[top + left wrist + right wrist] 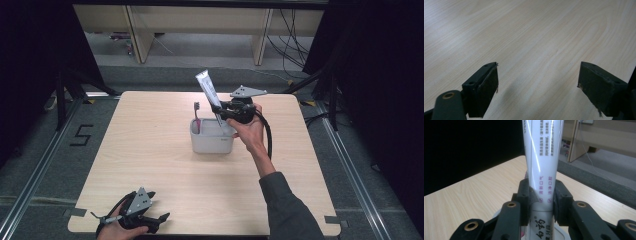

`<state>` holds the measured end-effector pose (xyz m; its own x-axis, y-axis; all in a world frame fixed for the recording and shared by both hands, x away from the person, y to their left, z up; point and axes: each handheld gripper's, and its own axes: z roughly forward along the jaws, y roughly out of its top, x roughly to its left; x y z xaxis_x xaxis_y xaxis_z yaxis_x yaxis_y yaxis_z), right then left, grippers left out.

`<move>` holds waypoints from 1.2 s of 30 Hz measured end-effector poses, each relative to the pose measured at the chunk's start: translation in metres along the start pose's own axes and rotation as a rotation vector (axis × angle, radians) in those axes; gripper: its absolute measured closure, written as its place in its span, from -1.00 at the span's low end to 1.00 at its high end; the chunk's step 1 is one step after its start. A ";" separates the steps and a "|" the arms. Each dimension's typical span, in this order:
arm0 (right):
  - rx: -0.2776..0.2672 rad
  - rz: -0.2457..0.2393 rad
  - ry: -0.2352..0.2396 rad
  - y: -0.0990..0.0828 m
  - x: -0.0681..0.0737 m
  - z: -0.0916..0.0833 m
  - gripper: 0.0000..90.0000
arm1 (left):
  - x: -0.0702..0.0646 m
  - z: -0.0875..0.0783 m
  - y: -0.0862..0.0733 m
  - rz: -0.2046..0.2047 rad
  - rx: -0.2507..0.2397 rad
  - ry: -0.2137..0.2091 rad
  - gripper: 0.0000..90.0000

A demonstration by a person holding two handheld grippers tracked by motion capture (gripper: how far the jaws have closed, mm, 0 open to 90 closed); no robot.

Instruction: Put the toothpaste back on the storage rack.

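A white toothpaste tube (208, 91) stands nearly upright, its flat crimped end up, over a white rectangular cup (211, 143) in the middle of the table. My right gripper (220, 111) is shut on the tube's lower part; in the right gripper view its pads clamp the tube (541, 162) from both sides, with my right gripper (541, 200) near the printed band. A pink-handled toothbrush (197, 114) stands in the cup's left end. My left gripper (159, 220) rests at the table's near left edge, open, and in its own view my left gripper (537, 82) has bare wood between its jaws.
The light wooden table (150, 150) has bare room all around the cup. Beyond its far edge are wooden furniture legs (137, 35) and cables (292, 40) on a grey floor. Dark curtains flank both sides.
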<state>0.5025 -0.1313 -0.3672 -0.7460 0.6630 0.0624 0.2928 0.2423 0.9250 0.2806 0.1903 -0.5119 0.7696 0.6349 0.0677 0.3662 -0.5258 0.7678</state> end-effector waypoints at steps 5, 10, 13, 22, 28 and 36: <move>-0.008 -0.004 0.001 -0.002 0.000 0.010 0.59 | -0.002 0.000 0.000 -0.024 -0.011 -0.014 -0.64; -0.028 0.023 0.007 -0.006 -0.003 0.016 0.59 | -0.002 0.000 0.000 -0.018 -0.006 -0.003 -0.64; -0.051 0.026 -0.006 -0.006 -0.003 0.019 0.59 | -0.002 0.000 0.000 -0.011 -0.004 -0.010 -0.64; -0.064 0.042 -0.014 -0.010 -0.003 0.027 0.59 | -0.002 0.000 0.000 -0.010 -0.004 -0.009 -0.64; -0.076 0.031 -0.014 -0.013 0.000 0.032 0.59 | -0.003 0.000 0.000 -0.004 -0.001 -0.015 -0.64; -0.061 0.092 -0.015 -0.025 0.000 0.036 0.59 | -0.003 0.000 0.000 -0.002 0.000 -0.014 -0.64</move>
<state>0.5163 -0.1117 -0.4037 -0.7083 0.6913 0.1428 0.3225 0.1370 0.9366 0.2782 0.1881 -0.5126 0.7758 0.6284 0.0572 0.3678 -0.5240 0.7682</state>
